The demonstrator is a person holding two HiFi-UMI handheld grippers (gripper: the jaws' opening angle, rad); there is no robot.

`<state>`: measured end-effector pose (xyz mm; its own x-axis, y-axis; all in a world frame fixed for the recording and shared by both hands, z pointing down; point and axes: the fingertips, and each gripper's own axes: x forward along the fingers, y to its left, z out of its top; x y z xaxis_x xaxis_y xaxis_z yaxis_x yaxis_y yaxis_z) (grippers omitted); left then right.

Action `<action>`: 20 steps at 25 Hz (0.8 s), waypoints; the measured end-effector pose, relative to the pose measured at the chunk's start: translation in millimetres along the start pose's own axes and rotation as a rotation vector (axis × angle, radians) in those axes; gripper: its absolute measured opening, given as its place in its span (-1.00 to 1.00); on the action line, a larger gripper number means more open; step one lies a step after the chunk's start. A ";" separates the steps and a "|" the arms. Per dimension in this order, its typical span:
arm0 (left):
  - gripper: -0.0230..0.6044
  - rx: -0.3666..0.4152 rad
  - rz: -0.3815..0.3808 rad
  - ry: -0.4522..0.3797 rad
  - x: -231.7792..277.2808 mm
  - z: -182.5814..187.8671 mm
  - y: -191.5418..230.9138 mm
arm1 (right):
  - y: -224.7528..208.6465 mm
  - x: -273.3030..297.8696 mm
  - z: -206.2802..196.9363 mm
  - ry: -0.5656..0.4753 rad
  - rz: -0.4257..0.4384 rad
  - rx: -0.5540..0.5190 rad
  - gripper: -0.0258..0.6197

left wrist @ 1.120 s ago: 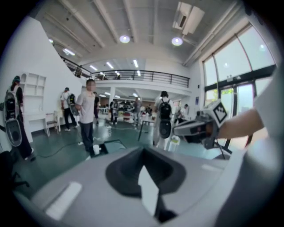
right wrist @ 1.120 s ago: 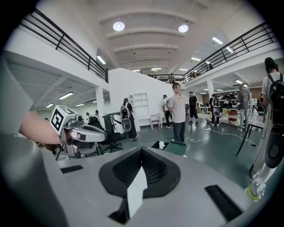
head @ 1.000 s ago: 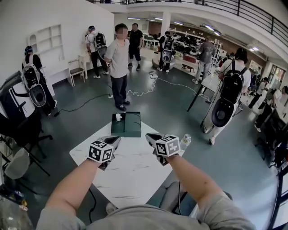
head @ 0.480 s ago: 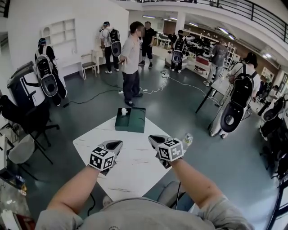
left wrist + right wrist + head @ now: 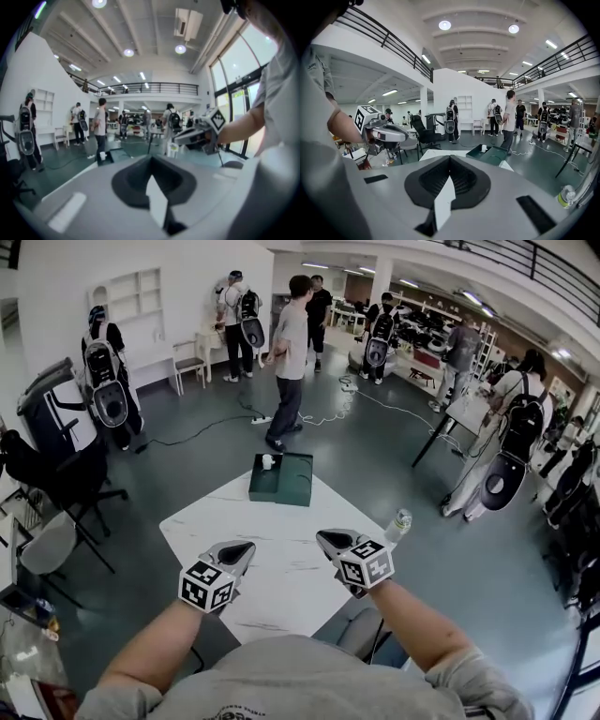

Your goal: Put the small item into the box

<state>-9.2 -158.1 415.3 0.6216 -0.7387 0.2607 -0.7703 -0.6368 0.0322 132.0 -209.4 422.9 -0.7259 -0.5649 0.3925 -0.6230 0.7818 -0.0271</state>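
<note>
A dark green box (image 5: 292, 480) lies open at the far corner of the white table (image 5: 281, 554). A small white item (image 5: 267, 462) stands upright at the box's left side. My left gripper (image 5: 236, 552) and right gripper (image 5: 332, 540) hover side by side over the table's near half, well short of the box. Both are shut with nothing in them. The right gripper view shows its own jaws (image 5: 450, 161) closed, the box (image 5: 493, 155) ahead with the white item (image 5: 484, 148), and the left gripper (image 5: 404, 136) off to its left. Closed jaws (image 5: 151, 161) fill the left gripper view, with the box (image 5: 110, 157) far off.
A clear water bottle (image 5: 397, 524) stands at the table's right edge. A person (image 5: 291, 357) walks on the floor just beyond the box, and cables (image 5: 319, 413) trail there. Several people with backpacks stand around. Black chairs (image 5: 56, 479) are at the left.
Both grippers sit lower in the head view and farther from the box than a second ago. The person behind the table has stepped away towards the back.
</note>
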 end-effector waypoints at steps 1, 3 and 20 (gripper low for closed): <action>-0.91 -0.009 -0.003 -0.006 -6.3 0.2 2.1 | 3.2 -1.1 0.2 0.003 -0.007 0.000 -0.89; -0.91 -0.026 -0.016 -0.014 -18.2 0.5 6.0 | 9.2 -3.1 1.4 0.002 -0.023 0.019 -0.90; -0.91 -0.064 -0.181 -0.053 -84.0 -27.8 52.4 | 88.5 33.2 4.9 -0.041 -0.109 0.101 -0.90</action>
<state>-105.7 -123.3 421.9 0.7561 -0.6251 0.1939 -0.6517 -0.7463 0.1351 51.3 -160.3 429.0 -0.6625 -0.6567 0.3603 -0.7232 0.6860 -0.0793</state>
